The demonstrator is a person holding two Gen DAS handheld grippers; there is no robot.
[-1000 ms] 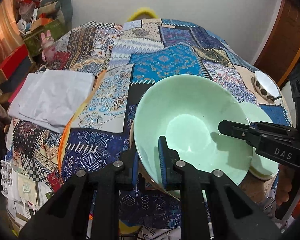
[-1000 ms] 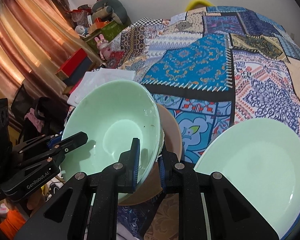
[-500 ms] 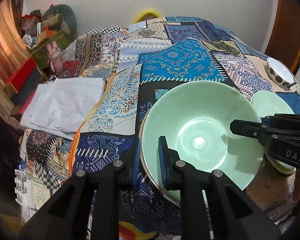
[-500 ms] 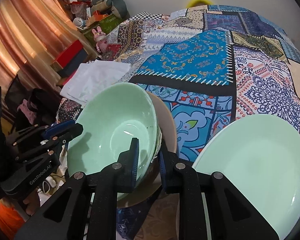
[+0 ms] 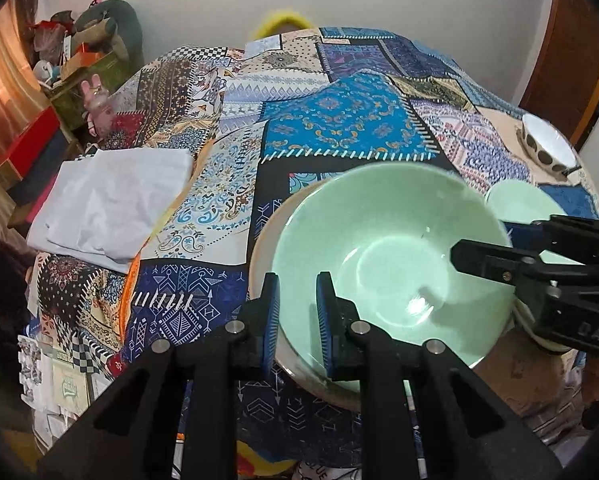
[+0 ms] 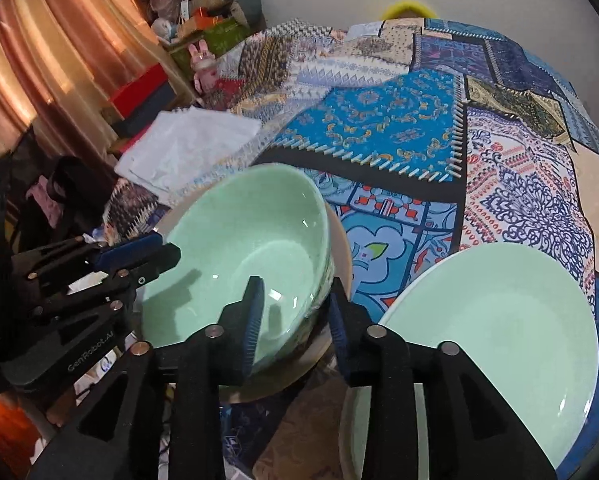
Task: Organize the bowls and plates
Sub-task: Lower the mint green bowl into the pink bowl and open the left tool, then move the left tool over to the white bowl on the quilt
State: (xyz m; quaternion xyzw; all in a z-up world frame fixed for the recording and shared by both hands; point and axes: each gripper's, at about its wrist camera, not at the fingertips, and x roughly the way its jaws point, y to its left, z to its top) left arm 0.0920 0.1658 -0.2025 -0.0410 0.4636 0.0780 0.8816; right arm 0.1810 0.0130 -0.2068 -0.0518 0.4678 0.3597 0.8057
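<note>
A mint green bowl (image 5: 391, 264) sits on a beige plate (image 5: 265, 236) near the table's front edge; the bowl also shows in the right wrist view (image 6: 243, 248). My left gripper (image 5: 297, 320) straddles the bowl's near rim, jaws a little apart and not pressing it. My right gripper (image 6: 293, 316) straddles the opposite rim with a wider gap, open. A mint green plate (image 6: 495, 320) lies to the right of the bowl.
The table has a patchwork cloth (image 5: 339, 128). A folded white cloth (image 5: 107, 200) lies at the left. A spotted white bowl (image 5: 547, 148) stands at the far right. Clutter, boxes and curtains (image 6: 51, 60) stand beyond the left edge.
The bowl has come down level onto the beige plate. Both grippers have opened off its rim, the right one wider.
</note>
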